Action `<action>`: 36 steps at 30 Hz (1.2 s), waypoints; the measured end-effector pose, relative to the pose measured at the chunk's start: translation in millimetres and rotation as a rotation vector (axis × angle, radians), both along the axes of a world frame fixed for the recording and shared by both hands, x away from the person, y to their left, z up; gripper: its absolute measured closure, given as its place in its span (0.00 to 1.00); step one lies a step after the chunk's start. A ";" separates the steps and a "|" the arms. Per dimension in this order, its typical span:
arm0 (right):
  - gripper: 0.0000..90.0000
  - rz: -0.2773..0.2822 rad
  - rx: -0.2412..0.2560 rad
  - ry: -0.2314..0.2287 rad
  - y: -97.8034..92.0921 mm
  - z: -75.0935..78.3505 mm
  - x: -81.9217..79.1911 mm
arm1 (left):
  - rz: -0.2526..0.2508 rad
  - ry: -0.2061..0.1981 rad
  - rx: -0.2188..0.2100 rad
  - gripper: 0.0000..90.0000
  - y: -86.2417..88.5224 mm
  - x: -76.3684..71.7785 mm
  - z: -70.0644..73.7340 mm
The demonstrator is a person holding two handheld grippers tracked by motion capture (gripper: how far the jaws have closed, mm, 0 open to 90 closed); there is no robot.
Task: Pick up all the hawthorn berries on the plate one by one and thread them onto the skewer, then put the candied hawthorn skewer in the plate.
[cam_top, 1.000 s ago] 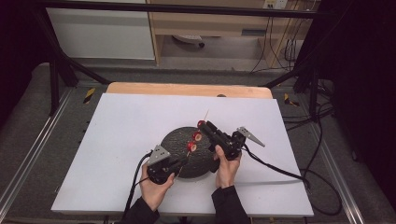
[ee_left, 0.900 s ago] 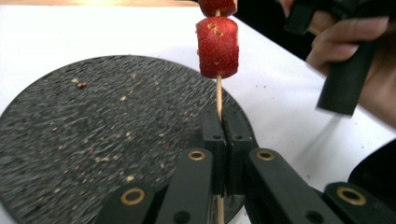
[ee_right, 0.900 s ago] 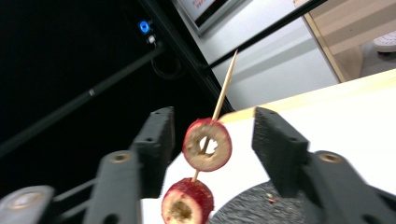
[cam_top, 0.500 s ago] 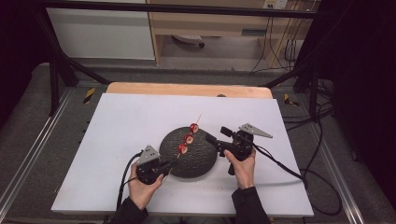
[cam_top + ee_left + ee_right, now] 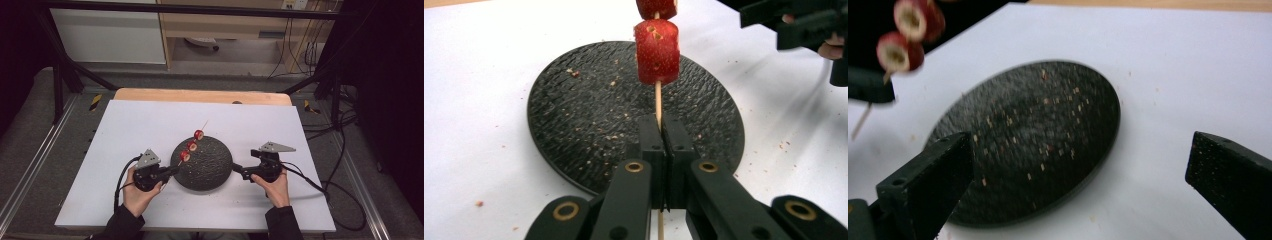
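Observation:
A thin wooden skewer [image 5: 191, 146] carries three red strawberry slices [image 5: 656, 51] and slants up over a round black textured plate [image 5: 210, 167]. My left gripper [image 5: 172, 170] sits at the plate's left rim, shut on the skewer's lower end [image 5: 658, 105]. On the plate's right side my right gripper [image 5: 238, 171] is open with nothing between its jaws. In the right gripper view the plate [image 5: 1058, 165], dotted with crumbs, lies ahead and the slices [image 5: 898, 52] hang at the upper left.
The white tabletop [image 5: 125, 125] has free room on all sides of the plate. A wooden strip [image 5: 200, 95] runs along the far edge. Cables [image 5: 320, 182] trail from the right gripper toward the table's right side.
The right gripper has pulled away from the skewer to the right of the plate and now stands open. The left gripper, still holding the skewer, shifted left and down.

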State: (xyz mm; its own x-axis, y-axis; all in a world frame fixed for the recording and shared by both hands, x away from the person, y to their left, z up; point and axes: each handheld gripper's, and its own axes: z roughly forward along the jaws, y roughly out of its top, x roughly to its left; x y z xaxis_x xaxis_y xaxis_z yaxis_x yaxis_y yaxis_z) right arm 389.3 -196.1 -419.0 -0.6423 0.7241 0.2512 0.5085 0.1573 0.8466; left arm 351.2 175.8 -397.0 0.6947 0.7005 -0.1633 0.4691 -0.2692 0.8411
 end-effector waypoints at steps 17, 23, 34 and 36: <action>0.01 0.024 -0.154 0.019 -43.9 -27.1 -25.4 | -0.050 0.026 0.110 0.99 -8.4 20.0 14.0; 0.01 0.016 -0.167 0.032 -51.2 -31.2 -28.1 | -0.062 0.060 0.141 0.99 -13.4 29.7 11.3; 0.01 0.022 -0.169 0.033 -58.0 -34.6 -31.9 | -0.078 0.127 0.223 0.99 -23.8 38.6 -0.7; 0.01 0.018 -0.166 0.034 -58.7 -33.9 -32.2 | -0.085 0.139 0.245 0.99 -26.7 38.5 -2.6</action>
